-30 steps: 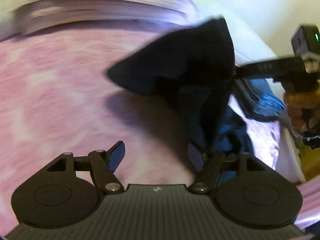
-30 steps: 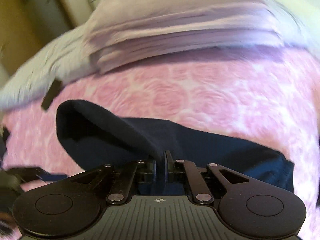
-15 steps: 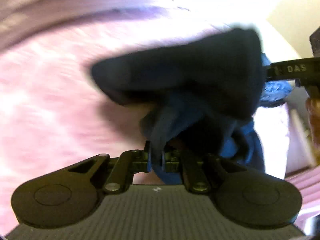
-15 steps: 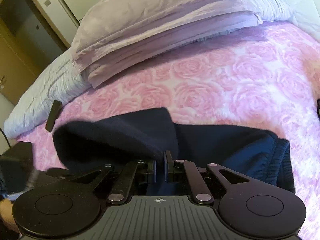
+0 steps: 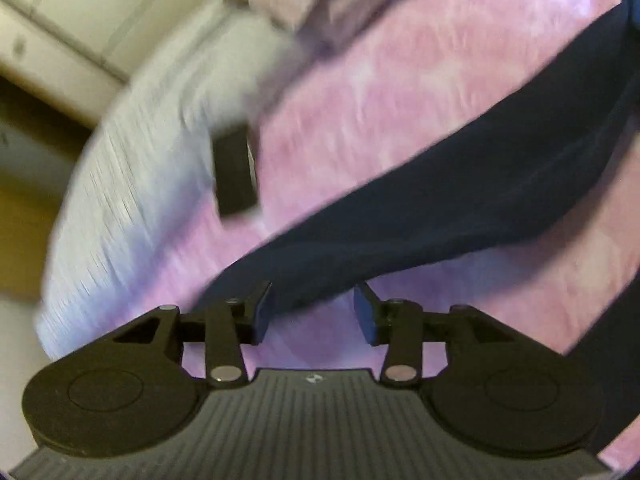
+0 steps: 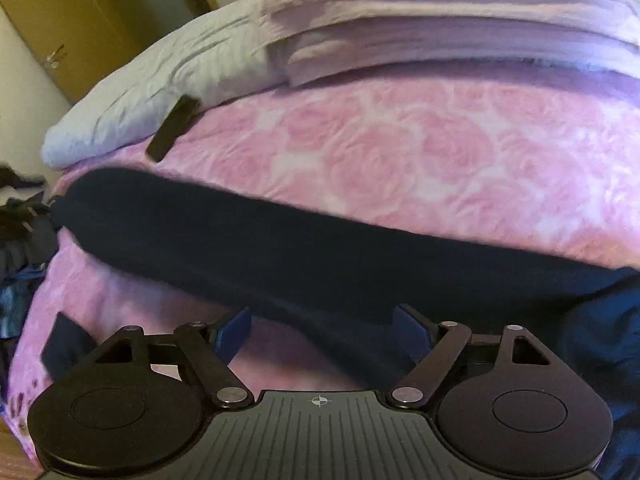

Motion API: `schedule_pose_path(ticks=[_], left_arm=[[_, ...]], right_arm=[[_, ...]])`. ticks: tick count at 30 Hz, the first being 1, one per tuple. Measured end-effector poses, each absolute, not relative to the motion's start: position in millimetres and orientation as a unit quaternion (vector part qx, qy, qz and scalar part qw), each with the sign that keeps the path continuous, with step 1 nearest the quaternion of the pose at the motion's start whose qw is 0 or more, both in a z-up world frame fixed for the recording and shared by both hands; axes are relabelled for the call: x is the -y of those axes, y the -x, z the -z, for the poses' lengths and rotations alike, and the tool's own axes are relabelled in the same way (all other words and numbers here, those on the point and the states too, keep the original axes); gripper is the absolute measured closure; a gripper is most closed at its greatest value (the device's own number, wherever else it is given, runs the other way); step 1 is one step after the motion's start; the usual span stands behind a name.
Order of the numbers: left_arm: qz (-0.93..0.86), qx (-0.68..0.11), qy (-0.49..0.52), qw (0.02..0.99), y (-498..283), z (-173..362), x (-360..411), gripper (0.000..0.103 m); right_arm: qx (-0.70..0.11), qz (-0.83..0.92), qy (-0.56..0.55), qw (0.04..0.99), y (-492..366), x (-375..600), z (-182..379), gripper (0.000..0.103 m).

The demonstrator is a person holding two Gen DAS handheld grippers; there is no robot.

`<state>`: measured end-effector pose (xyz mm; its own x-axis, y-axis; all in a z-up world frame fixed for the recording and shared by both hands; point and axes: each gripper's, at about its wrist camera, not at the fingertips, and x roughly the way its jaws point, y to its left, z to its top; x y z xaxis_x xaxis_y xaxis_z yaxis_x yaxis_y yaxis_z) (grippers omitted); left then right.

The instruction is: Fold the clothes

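Both grippers open over a navy garment on the bed.

The garment (image 6: 304, 248) lies in a long band across the pink bedspread (image 6: 440, 152). The right gripper (image 6: 322, 330) and left gripper (image 5: 314, 312) each hang spread just above its near edge, gripping nothing.

Bed takes up most of both views. Pink bedspread (image 6: 420, 152) with a rose pattern covers it. At the head, a lilac pillow (image 6: 440, 20) on folded bedding; beside it a pale blue-grey quilted pillow (image 6: 160, 80), also seen, blurred, in the left wrist view (image 5: 132, 184). A small flat black object (image 6: 173, 128) lies where the grey pillow meets the bedspread. Wooden door (image 6: 68, 28) with a metal handle at far left. Pale wall (image 5: 80, 20) behind. Light soft, indoor.
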<state>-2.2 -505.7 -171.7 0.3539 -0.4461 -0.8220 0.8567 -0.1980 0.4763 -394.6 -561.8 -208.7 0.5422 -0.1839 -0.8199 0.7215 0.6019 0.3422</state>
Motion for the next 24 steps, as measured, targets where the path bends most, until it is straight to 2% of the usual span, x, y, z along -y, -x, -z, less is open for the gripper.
schedule_pose_path(ticks=[3,8,12,20,22,23,24], left_arm=[[0.527,-0.255,-0.536,0.608,-19,200,466,0.063],[0.516,-0.320,-0.510,0.609,-45,220,400,0.062],[0.510,-0.372,-0.471,0.616,-78,233,376,0.053],[0.491,-0.472,-0.386,0.622,-143,258,328,0.054],[0.487,-0.494,-0.366,0.621,-158,264,316,0.070],[0.490,-0.491,-0.367,0.620,-156,262,315,0.088],[0.489,-0.483,-0.374,0.622,-154,258,314,0.094]], right_arm=[[-0.413,0.271,-0.337,0.802,379,541,218,0.022],[-0.444,0.323,-0.368,0.751,414,503,233,0.022],[-0.440,0.389,-0.421,0.691,445,469,249,0.022],[-0.397,0.486,-0.470,0.620,476,415,266,0.022],[-0.386,0.508,-0.469,0.611,486,410,262,0.022],[-0.378,0.519,-0.465,0.609,492,410,259,0.022],[-0.370,0.531,-0.459,0.609,499,410,256,0.022]])
